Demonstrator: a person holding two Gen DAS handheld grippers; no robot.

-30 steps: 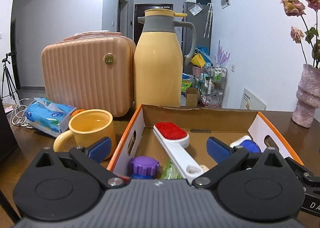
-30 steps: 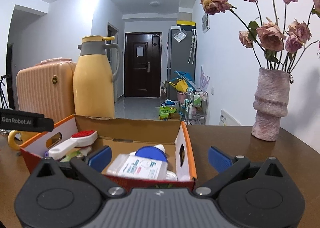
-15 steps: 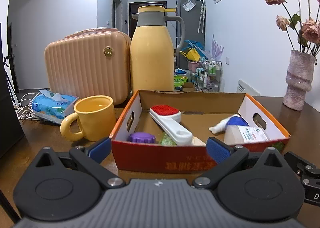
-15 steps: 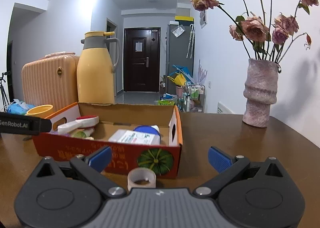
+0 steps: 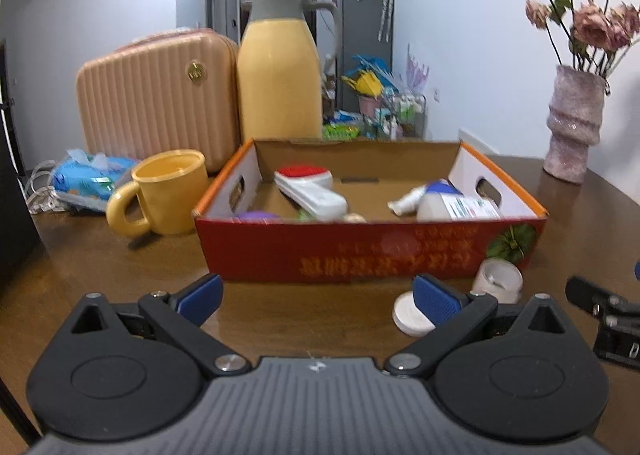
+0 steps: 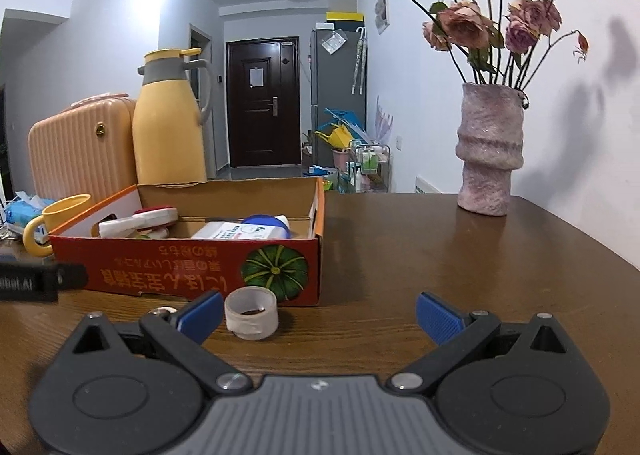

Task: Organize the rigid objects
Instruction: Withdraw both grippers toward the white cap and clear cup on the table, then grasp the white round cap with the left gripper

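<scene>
Both grippers, left gripper [image 5: 318, 297] and right gripper [image 6: 319, 315], have jaws spread wide, gripping nothing. Tape roll [image 6: 251, 312] sits lower center on the tabletop [image 6: 440, 255], touching the cardboard box [image 6: 192, 267].

Box [image 6: 168, 269] showing red with orange lettering and a green pumpkin print; mug [image 5: 172, 191] and jug [image 5: 280, 83] showing yellow; case [image 5: 156, 95] showing ribbed peach; worktop [image 6: 440, 255] showing dark brown.
</scene>
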